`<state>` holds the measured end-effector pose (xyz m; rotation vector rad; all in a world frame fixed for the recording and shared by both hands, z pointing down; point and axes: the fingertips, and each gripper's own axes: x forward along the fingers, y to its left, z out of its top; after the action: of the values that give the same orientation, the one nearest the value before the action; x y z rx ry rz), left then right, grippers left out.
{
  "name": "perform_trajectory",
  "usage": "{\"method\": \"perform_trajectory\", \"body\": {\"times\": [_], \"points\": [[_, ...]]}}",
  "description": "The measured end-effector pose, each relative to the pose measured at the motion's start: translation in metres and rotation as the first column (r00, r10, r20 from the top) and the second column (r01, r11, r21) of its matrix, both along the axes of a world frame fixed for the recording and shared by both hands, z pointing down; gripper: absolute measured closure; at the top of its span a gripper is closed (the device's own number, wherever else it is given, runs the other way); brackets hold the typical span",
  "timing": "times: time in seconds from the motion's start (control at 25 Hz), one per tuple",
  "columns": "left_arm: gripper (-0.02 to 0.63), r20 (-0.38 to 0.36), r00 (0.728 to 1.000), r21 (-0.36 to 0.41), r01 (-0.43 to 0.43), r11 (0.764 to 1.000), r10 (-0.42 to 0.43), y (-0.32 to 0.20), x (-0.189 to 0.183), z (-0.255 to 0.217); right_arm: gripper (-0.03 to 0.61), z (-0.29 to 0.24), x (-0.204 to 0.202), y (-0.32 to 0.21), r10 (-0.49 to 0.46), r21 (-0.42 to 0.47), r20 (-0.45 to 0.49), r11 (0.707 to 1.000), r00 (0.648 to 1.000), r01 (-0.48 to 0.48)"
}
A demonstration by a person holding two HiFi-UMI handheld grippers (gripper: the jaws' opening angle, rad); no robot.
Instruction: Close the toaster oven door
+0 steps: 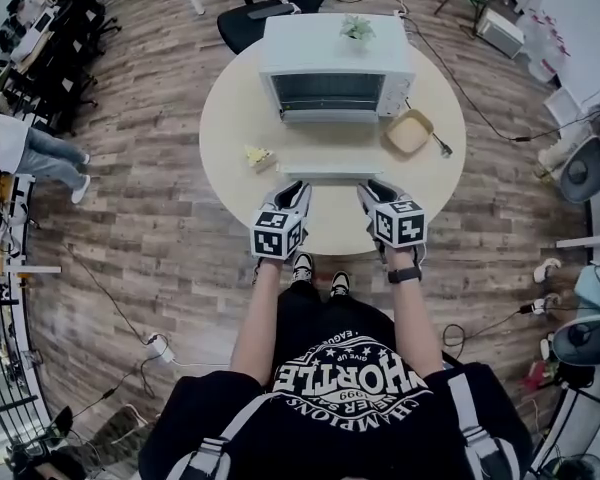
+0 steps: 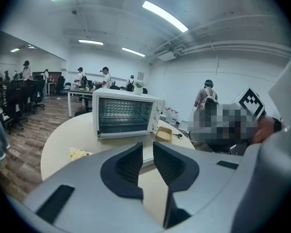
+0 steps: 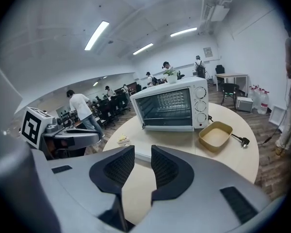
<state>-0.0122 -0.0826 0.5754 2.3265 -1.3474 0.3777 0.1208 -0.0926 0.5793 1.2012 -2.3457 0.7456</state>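
The white toaster oven [image 1: 335, 68] stands at the far side of the round table [image 1: 230, 108]. Its door [image 1: 330, 115] is folded down flat, and the rack inside shows in both gripper views: toaster oven [image 2: 128, 114], toaster oven [image 3: 172, 105]. Both grippers hover side by side over the table's near edge, pointing at the oven. My left gripper [image 1: 290, 194] [image 2: 148, 155] is open with a narrow gap and nothing in it. My right gripper [image 1: 375, 194] [image 3: 142, 160] is open and empty too. A flat white tray [image 1: 330, 173] lies just beyond both sets of fingertips.
A tan dish [image 1: 408, 131] sits right of the oven with a spoon [image 1: 442, 148] beside it. A yellow scrap of food [image 1: 258, 155] lies on the left. A small plant [image 1: 357, 28] stands on the oven. Office chairs stand behind the table, and people are in the room.
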Motion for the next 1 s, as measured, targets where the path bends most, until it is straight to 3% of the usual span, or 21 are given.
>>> {"method": "perform_trajectory", "body": {"times": [0.52,1.0], "points": [[0.508,0.031,0.999,-0.087,-0.029,0.996,0.032,-0.016,-0.011,0.038,0.439,0.039,0.013,-0.015,0.059,-0.083,-0.014,0.995,0.998,-0.060],[0.506,-0.028,1.000,-0.182,-0.001,0.983,-0.004,-0.030,-0.027,0.071,0.439,0.076,0.021,-0.025,0.112,-0.160,-0.014,0.981,0.994,-0.113]]}}
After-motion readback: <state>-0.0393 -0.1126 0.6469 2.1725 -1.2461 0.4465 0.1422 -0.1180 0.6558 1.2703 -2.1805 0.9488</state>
